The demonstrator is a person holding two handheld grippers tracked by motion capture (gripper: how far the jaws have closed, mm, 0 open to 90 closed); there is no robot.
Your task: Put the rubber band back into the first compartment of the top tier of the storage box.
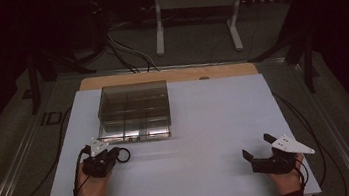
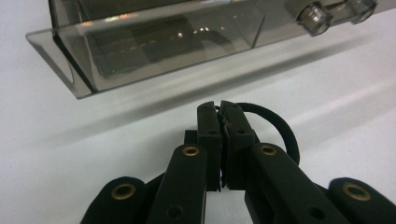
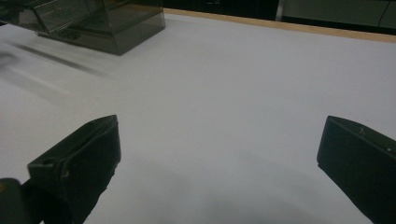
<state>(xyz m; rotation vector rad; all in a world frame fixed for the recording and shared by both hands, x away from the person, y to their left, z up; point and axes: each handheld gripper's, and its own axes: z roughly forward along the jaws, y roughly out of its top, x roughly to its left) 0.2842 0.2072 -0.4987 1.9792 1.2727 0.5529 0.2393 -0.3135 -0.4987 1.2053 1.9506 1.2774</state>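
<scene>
In the high view, we see the left tongs [image 1: 114,155] resting on the white worktop [image 1: 201,125], pinched on a black hair tie [image 1: 123,155] whose loop sticks out toward the right. Just beyond them sits a smoky clear compartment box [image 1: 135,112], its near edge close to the loop but apart from it. The right tongs [image 1: 255,149] lie well apart at the near right, jaws spread wide and holding nothing.

In the left gripper view, the left tongs [image 2: 219,106] are closed to a sliver on the hair tie [image 2: 280,128], which curves out behind the right jaw. The box [image 2: 154,44] fills the top, with dividers visible through its wall and two round clear knobs at the upper right; we cannot tell whether its lid is shut.

In the right gripper view, the right tongs [image 3: 219,140] stand wide over bare worktop [image 3: 243,79], the box [image 3: 107,23] far off at the upper left.

We judge that the tie is grasped and ready to go to the box; the next move calls for lifting it over a compartment, perhaps with the free tongs steadying the box.
</scene>
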